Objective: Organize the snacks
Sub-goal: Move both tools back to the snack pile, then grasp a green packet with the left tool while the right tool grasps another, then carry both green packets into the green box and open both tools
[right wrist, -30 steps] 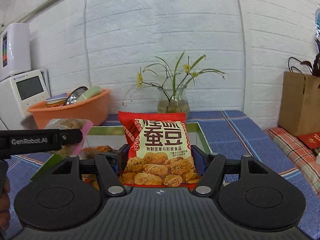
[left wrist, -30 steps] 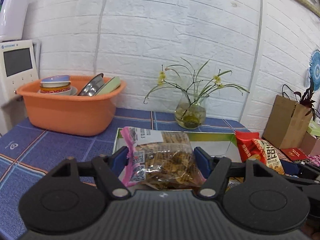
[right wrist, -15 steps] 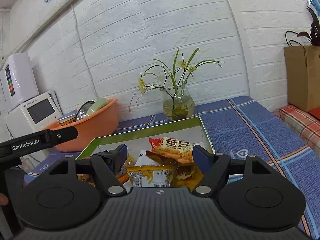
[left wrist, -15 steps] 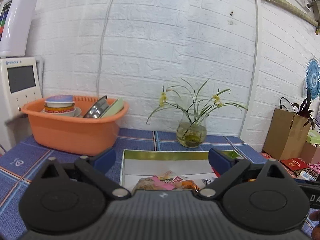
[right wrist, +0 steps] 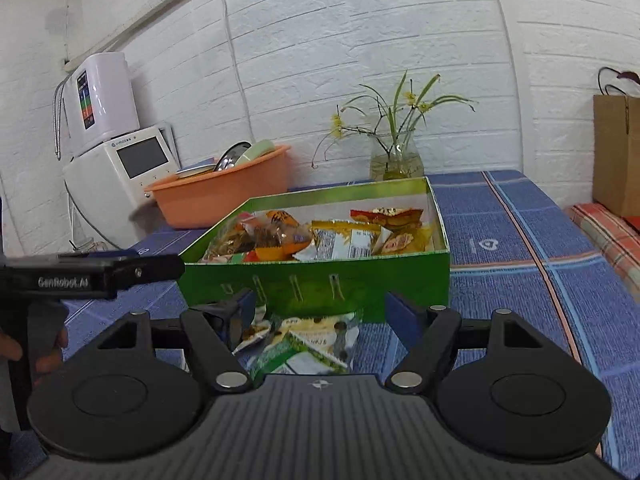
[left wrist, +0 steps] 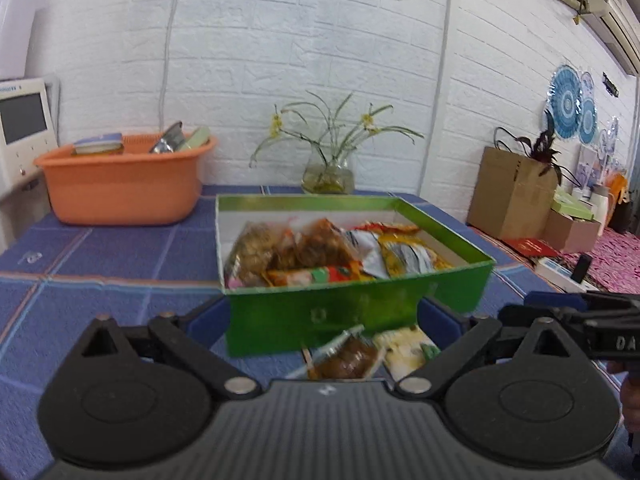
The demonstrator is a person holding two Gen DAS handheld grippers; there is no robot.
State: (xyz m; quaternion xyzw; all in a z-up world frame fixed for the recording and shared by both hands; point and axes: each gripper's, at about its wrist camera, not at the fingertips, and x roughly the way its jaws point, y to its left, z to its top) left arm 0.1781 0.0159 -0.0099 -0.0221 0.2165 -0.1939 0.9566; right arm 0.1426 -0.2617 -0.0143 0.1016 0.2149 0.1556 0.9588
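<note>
While both grippers hang low before the box, the scene reads as follows.

Left gripper (left wrist: 320,316): jaws spread wide, nothing pinched; its blue pads (left wrist: 438,316) stand level with the near wall of the box.
Right gripper (right wrist: 320,308): jaws spread, nothing pinched between them.
Green box (left wrist: 356,308): open-topped, on the blue checked tablecloth (left wrist: 100,256); its near wall faces both cameras.
Snacks in box (left wrist: 320,252): a loose heap of packets, with clear bags of brown pieces to the left and silver, yellow and red wrappers to the right, seen from the left wrist.
Loose packets on cloth: a clear brown-filled packet (left wrist: 348,360) and a pale packet (left wrist: 408,346) lie just before the box, under the left gripper; a white and green packet (right wrist: 308,344) lies under the right gripper.
Orange basin (left wrist: 120,184): on the cloth, left of the box and apart from it, holding dishes.
Glass vase (left wrist: 328,176): behind the box by the white brick wall, with thin green stems and yellow flowers.
Brown paper bag (left wrist: 508,192): far right, off the table.
White appliance (right wrist: 120,176): behind the basin, screen facing out.
</note>
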